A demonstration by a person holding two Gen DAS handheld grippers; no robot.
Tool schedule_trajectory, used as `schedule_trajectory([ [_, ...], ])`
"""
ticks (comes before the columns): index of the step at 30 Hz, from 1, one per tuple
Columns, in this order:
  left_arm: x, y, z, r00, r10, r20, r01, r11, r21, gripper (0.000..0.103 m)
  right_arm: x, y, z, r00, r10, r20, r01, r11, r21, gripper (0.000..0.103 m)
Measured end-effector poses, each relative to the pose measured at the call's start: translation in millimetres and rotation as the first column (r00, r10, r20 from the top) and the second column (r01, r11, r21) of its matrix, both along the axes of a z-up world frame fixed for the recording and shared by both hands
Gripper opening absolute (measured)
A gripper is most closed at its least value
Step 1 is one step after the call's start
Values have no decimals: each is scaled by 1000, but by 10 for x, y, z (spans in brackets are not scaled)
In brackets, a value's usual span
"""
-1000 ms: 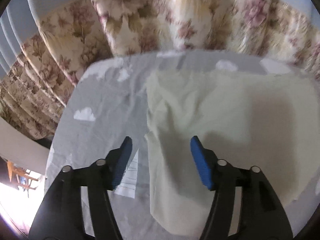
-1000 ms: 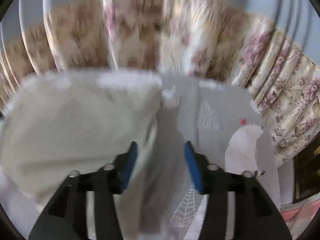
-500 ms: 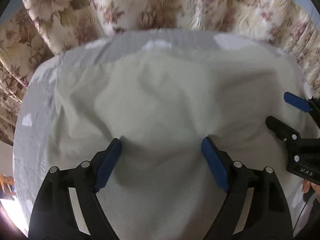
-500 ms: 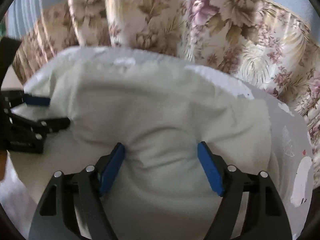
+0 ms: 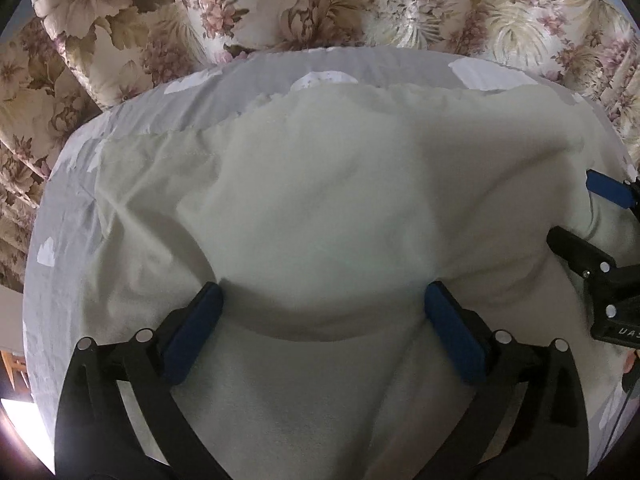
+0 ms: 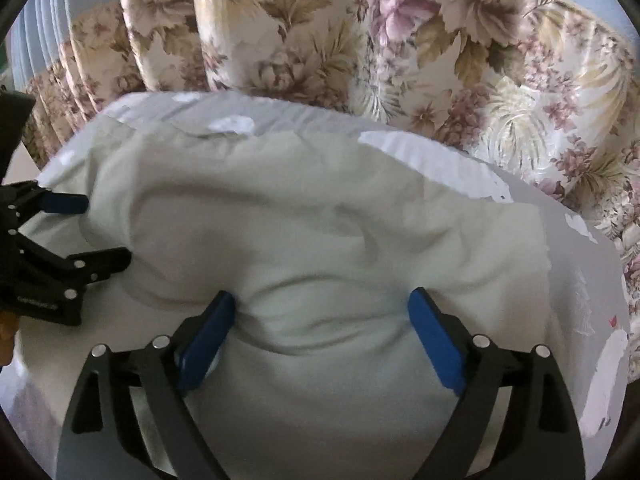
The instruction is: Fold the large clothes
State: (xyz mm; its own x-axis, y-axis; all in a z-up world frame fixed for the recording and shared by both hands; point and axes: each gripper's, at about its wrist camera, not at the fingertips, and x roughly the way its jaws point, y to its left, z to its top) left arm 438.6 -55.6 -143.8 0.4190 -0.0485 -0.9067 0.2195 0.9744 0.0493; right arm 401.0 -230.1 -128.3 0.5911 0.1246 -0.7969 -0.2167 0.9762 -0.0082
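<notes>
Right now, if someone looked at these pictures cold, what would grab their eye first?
A big pale cream garment billows across the grey printed sheet, filling both views. The left gripper and right gripper each straddle a raised fold, jaws opening. Behind hang floral curtains.

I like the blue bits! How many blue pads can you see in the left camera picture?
3. Two sit on the left hand-held gripper, over the cream cloth. One is on the right hand-held gripper at the right edge; its second pad may be hidden.

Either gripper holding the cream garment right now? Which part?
Nothing held. Left gripper and right gripper jaws are opening, straddling a raised fold of the cream garment.
</notes>
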Motion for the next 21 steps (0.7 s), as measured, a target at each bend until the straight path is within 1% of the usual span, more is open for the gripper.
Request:
schedule_trajectory([
  [2, -192, 118, 166, 999, 14, 37, -14, 1000, -10, 96, -274, -54, 205, 998, 6, 66, -9, 999, 50, 88],
  [4, -443, 226, 331, 996, 17, 93, -15, 1000, -21, 96, -628, -75, 364, 992, 3, 130, -14, 997, 77, 88],
  [5, -597, 282, 381, 993, 13, 113, -10, 1000, -27, 97, -795, -75, 385, 991, -6, 137, -5, 997, 82, 88],
  [6, -732, 333, 379, 993, 16, 114, -12, 999, -35, 97, -897, -74, 380, 991, -11, 136, -2, 996, 89, 88],
  [8, -881, 403, 297, 995, 34, 92, -28, 998, -59, 97, -1093, -77, 262, 992, -47, 113, 35, 994, 107, 88],
  [9, -933, 413, 241, 995, 42, 95, -37, 998, -55, 98, -1102, -75, 168, 995, -58, 82, 50, 993, 104, 88],
  [11, -984, 377, 125, 989, 57, 134, -60, 998, 21, 100, -1064, -96, -68, 997, -80, 18, 79, 994, 79, 88],
  [13, -951, 366, 22, 991, 61, 123, -65, 997, 33, 100, -1038, -131, -199, 997, -80, -2, 80, 993, 88, 88],
  [18, -923, 355, -56, 989, 59, 132, -66, 997, 50, 100, -954, -102, -240, 997, -69, -20, 70, 996, 60, 89],
  [21, -916, 362, -77, 988, 64, 138, -70, 997, 42, 100, -951, -96, -242, 998, -61, -19, 63, 996, 60, 90],
])
